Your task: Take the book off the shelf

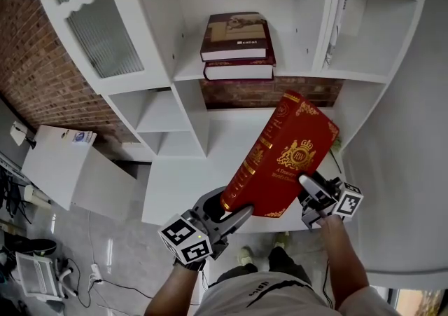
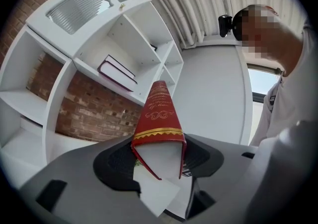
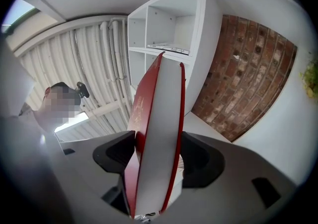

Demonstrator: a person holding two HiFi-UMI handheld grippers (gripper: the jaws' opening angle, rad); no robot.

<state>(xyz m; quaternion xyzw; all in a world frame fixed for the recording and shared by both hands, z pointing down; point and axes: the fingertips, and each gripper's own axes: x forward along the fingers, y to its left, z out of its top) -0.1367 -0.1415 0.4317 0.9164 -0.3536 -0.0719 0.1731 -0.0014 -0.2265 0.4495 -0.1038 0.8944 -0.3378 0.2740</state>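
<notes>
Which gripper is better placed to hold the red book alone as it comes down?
Probably right: the right gripper clamps both covers of the red book at its page edge, holding it closed. The left gripper holds only a spine corner.

**Around the Edges**

Two dark books (image 1: 238,45) are lying stacked flat, the upper one showing a tan cover picture. A red brick wall (image 1: 269,92) is showing just below them. At far left a low white cabinet (image 1: 59,167) is carrying a small pamphlet (image 1: 82,137), and cables (image 1: 105,276) are trailing over the glossy floor (image 1: 133,251).
</notes>
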